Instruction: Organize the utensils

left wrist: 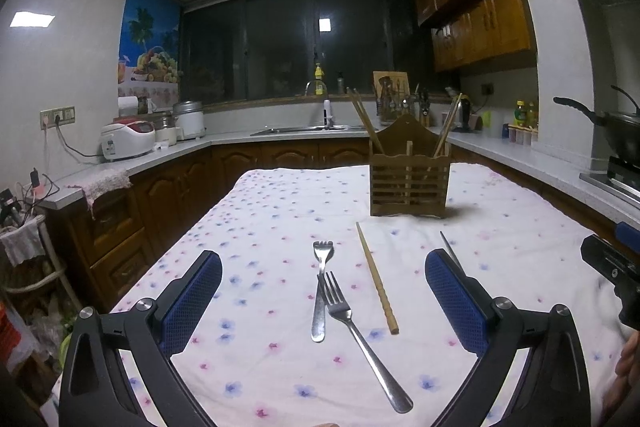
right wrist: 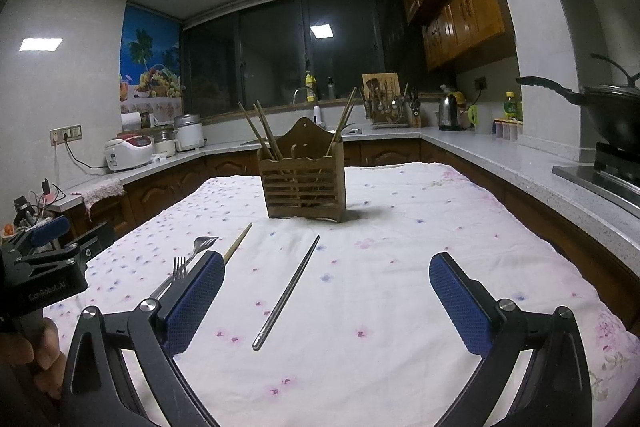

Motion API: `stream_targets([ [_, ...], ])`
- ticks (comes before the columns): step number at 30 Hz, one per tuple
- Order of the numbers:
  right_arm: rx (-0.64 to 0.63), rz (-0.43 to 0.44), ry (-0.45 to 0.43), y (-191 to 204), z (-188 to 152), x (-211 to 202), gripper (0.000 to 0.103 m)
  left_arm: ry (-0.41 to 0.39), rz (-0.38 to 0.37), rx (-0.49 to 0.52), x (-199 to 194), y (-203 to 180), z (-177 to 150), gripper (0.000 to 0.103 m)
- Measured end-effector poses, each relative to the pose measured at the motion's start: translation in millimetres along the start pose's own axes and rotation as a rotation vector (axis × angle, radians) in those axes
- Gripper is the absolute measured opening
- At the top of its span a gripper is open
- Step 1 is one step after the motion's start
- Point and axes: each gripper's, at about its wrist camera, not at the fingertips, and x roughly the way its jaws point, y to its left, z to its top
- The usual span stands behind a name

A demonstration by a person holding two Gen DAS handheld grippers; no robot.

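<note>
Left gripper and right gripper are both hovering wide open and holding nothing above a table that is wearing a floral cloth. Two crossed forks and a wooden chopstick are lying between the left fingers; a metal chopstick is lying between the right fingers. The wooden utensil holder, containing upright chopsticks, is standing near the table's far edge. Kitchen counters are flanking the table, and bare cloth is surrounding the utensils.
</note>
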Motion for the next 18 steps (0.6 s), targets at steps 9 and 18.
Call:
stream_targets([
  [9,0.001,0.001,-0.001,0.0,-0.1,0.0,0.103,-0.011,0.004,0.008,-2.3,-7.0,-1.9,0.102],
  [18,0.003,0.001,-0.001,-0.6,0.3,0.0,0.103,-0.006,-0.003,0.003,-3.7,-9.0,-2.3,0.102],
])
